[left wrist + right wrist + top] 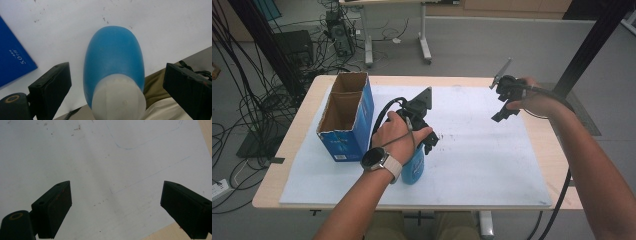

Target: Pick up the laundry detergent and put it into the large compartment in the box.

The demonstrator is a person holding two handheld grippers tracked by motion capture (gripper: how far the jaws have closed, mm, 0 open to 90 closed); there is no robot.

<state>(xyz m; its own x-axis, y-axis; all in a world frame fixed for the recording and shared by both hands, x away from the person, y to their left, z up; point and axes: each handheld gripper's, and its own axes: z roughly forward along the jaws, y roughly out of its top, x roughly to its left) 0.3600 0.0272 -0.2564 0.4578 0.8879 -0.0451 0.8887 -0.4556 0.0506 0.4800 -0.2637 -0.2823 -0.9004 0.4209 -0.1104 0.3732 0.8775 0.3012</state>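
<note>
The bottle (113, 67) is blue with a whitish cap; the box (346, 117) is blue outside with white lettering (brown cardboard inside). Both tools have black jaws. A white sheet (472, 150) covers the tan table (557, 150).

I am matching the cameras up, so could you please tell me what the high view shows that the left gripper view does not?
High view alone: the right claw held above the far right of the white mat, the open top of the blue cardboard box, the person's forearms, a wristwatch, and the floor cables beyond the table. Left gripper view alone: the blue bottle's white cap seen from above, with the left claw's jaws standing open on either side, apart from it. Both share: the bottle, the mat, the box's blue side and the left claw.
</note>
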